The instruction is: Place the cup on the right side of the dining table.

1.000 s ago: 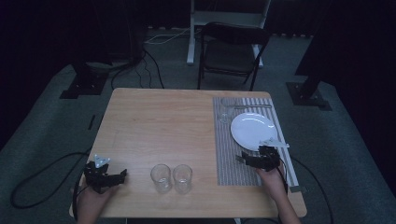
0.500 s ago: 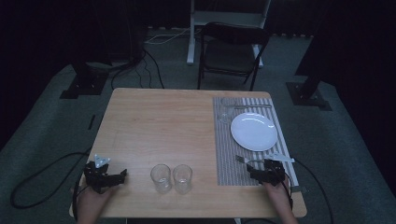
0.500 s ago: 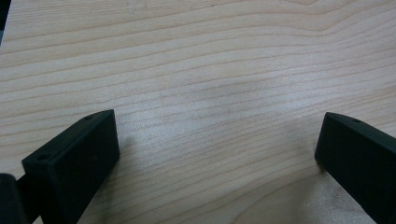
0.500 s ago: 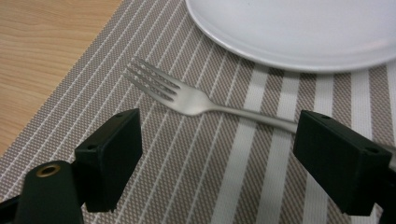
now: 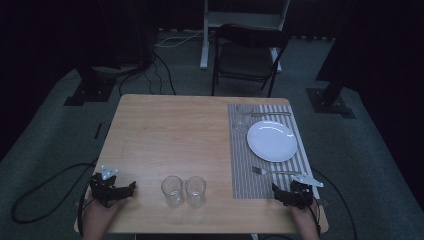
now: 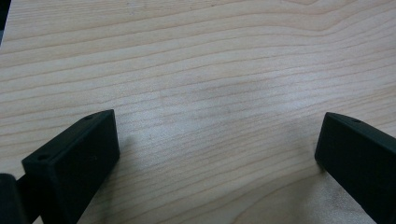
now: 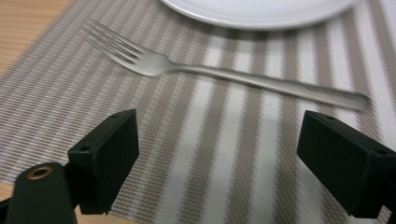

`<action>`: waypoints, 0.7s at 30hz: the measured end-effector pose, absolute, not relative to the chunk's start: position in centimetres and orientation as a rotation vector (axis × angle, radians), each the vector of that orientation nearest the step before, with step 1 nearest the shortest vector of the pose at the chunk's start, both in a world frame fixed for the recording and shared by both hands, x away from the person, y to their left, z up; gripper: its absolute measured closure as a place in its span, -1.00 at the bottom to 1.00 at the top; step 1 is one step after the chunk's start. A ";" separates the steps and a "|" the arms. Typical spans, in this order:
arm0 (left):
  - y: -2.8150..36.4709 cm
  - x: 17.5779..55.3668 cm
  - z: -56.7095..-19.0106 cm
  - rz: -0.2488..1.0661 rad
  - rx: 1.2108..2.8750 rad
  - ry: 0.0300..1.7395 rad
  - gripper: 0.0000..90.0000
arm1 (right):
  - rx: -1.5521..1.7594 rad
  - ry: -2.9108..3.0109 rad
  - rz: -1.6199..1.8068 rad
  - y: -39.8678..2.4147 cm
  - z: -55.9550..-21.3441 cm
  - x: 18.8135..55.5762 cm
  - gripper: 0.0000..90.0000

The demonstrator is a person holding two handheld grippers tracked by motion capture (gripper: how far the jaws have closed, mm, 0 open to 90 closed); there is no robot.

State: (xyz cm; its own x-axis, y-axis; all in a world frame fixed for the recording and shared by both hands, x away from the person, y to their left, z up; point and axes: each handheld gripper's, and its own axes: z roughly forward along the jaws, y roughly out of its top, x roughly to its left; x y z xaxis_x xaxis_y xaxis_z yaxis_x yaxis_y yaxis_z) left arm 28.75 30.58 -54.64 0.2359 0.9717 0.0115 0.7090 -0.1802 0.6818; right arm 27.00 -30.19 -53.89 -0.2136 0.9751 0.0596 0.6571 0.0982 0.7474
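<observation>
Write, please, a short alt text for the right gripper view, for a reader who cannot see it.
A metal fork lies on a striped placemat, just beyond the open black jaws of the right gripper, which holds nothing. The rim of a white plate shows at the top, and bare wooden table at the left.

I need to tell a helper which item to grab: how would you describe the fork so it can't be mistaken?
Find the striped placemat on the table's right side. The fork lies on it between the white plate and the near edge, tines pointing left. It is the slim metal piece closest to the right hand-held gripper.
</observation>
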 end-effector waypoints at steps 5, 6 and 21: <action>30.6 28.8 -54.6 0.617 1.960 1.534 -1.00 | 1.634 1.878 0.904 -31.2 -54.4 26.2 -0.72; 30.6 28.8 -54.6 0.617 1.960 1.534 -1.00 | 1.633 1.871 0.887 -31.3 -54.5 26.1 -0.72; 30.6 28.8 -54.6 0.617 1.960 1.534 -1.00 | 1.642 1.880 0.825 -31.3 -55.0 25.7 -0.71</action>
